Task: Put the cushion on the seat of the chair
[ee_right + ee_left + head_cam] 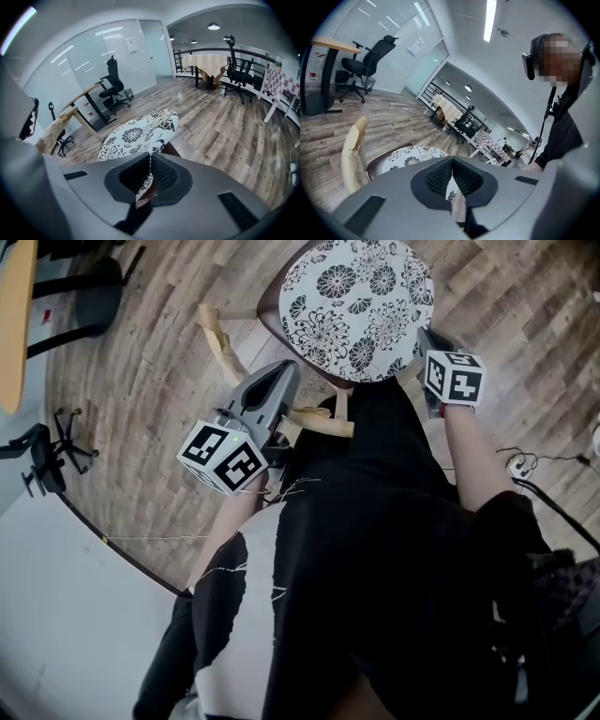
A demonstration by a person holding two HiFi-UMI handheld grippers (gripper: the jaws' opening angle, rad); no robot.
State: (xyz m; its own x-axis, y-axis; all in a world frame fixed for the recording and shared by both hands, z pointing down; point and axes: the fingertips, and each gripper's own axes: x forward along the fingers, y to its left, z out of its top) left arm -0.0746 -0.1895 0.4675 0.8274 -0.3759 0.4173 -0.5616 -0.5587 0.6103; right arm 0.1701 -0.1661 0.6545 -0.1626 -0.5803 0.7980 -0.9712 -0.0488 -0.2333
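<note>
A round cushion [356, 306] in a black-and-white flower print lies on the brown chair seat [266, 307], at the top of the head view. The chair's pale wooden frame [217, 338] sticks out to its left. My left gripper [286, 371] is at the cushion's near-left edge and my right gripper [424, 338] at its near-right edge. In the left gripper view the jaws [452, 160] are shut, with printed fabric in the slit below and the cushion [412, 157] beyond. In the right gripper view the jaws [150, 155] are shut on the cushion [136, 136] rim.
A wooden desk edge [14, 315] and an office chair base [52, 451] stand at the left on the plank floor. Cables and a power strip [520, 465] lie at the right. The person's dark clothing fills the lower middle of the head view.
</note>
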